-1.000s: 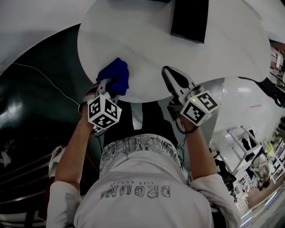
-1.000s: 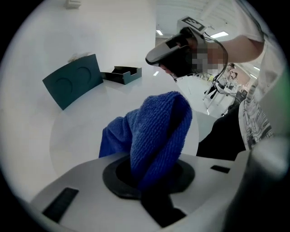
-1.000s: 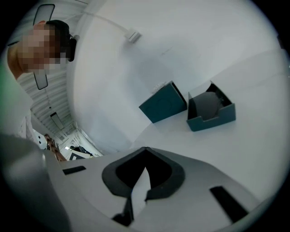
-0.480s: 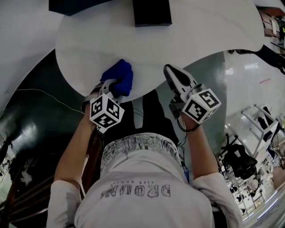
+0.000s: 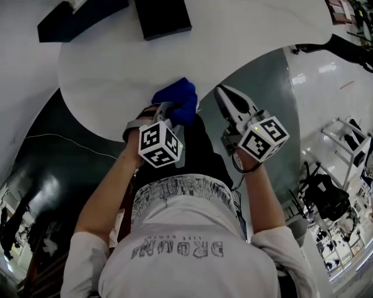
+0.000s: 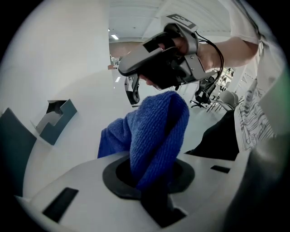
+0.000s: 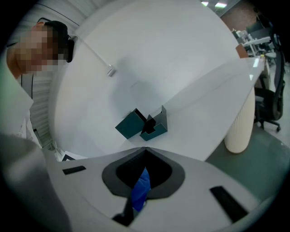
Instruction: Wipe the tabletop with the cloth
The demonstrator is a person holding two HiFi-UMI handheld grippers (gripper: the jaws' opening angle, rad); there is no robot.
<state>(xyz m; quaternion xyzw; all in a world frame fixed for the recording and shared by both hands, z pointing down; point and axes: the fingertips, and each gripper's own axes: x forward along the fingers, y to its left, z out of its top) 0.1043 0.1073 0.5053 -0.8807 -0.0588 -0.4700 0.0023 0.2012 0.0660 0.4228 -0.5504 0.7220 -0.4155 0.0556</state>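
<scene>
L gripper (image 5: 169, 112) is clamped on the cloth (image 5: 178, 98), which sits centre frame at the near edge of the white round tabletop (image 5: 105, 70). The cloth (image 6: 152, 129) is deep blue w/ ribbed terry pile, bunched into a thick fold rising btwn the jaws. R gripper (image 5: 223, 96), just right of it, hangs off the table edge w/ jaws together at the tips and nothing clamped. Dark box (image 5: 162, 17) sits at top of frame.

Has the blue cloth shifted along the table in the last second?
Yes. The cloth slid right: it was left of the black box, now slightly right of it.
</scene>
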